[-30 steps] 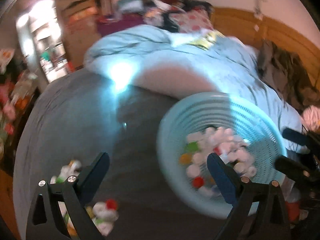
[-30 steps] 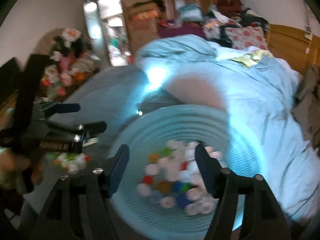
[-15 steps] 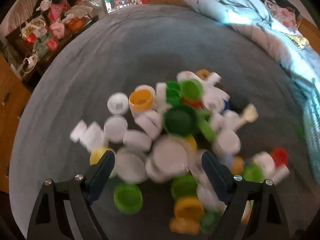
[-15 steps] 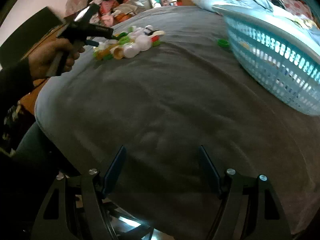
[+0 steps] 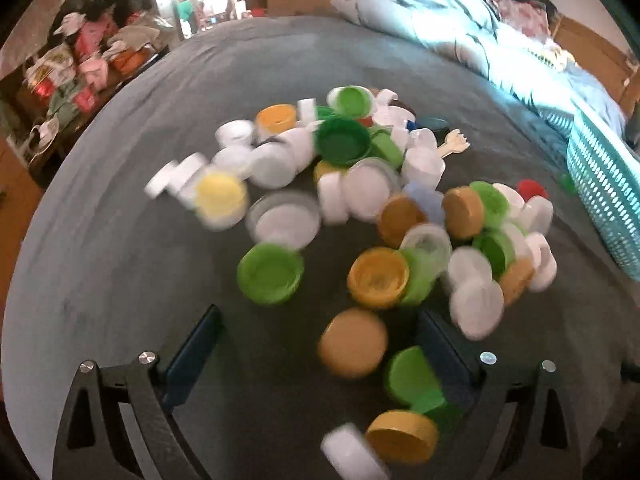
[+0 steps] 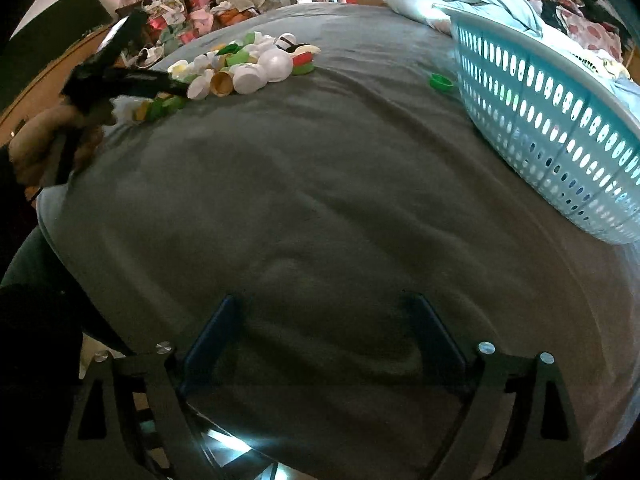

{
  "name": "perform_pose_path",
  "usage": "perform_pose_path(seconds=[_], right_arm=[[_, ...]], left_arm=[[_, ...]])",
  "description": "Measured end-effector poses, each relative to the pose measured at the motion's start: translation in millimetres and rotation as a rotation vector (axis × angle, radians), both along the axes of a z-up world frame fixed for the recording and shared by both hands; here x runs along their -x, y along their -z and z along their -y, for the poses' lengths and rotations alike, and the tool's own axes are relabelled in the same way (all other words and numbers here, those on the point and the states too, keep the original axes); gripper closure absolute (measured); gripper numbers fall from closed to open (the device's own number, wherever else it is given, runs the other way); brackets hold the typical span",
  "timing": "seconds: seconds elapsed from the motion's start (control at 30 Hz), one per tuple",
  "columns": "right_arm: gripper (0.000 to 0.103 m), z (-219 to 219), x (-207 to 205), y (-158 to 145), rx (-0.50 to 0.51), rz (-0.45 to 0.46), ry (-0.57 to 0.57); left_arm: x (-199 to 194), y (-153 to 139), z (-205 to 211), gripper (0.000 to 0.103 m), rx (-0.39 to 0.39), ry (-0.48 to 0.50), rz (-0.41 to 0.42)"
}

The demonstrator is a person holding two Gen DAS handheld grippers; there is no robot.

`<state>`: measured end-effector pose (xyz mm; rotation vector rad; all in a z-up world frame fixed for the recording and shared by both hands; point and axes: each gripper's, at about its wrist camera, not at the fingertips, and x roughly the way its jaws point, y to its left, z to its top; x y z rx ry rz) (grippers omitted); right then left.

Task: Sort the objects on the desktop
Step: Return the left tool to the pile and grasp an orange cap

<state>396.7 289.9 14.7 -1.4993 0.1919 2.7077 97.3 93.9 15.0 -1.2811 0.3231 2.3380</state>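
One heap of caps (image 5: 360, 208) on the grey bed (image 6: 320, 200), too many and too blurred to count exactly: several dozen, white ones the most, then green, then yellow and orange, one red (image 5: 531, 189). One small spork (image 5: 454, 145) among them. One green cap (image 6: 441, 81) lies alone beside one basket (image 6: 560, 120).

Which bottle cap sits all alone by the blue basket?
Find the big light-blue basket on the grey blanket. Just left of its near wall lies one small green cap, open side up. It lies by itself, far from the cap pile.
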Motion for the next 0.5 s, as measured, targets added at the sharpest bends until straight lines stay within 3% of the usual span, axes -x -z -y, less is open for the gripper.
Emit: perform_pose_path(seconds=[0.13, 0.23, 0.37, 0.43, 0.5], right_arm=[[0.014, 0, -3, 0, -0.005, -0.001, 0.000], [0.013, 2, -2, 2, -0.007, -0.001, -0.001], [0.012, 5, 0, 3, -0.021, -0.002, 0.001], [0.012, 6, 0, 3, -0.028, -0.005, 0.003], [0.011, 7, 1, 4, -0.033, -0.005, 0.003]], left_arm=[[-18, -14, 43, 0.005, -0.111, -0.121, -0.049], [-28, -14, 68, 0.005, -0.174, -0.159, -0.038], [-46, -10, 67, 0.009, -0.187, -0.078, -0.015], [-51, -7, 59, 0.022, -0.178, -0.029, -0.003], [-54, -6, 46, 0.023, -0.165, 0.009, -0.010]])
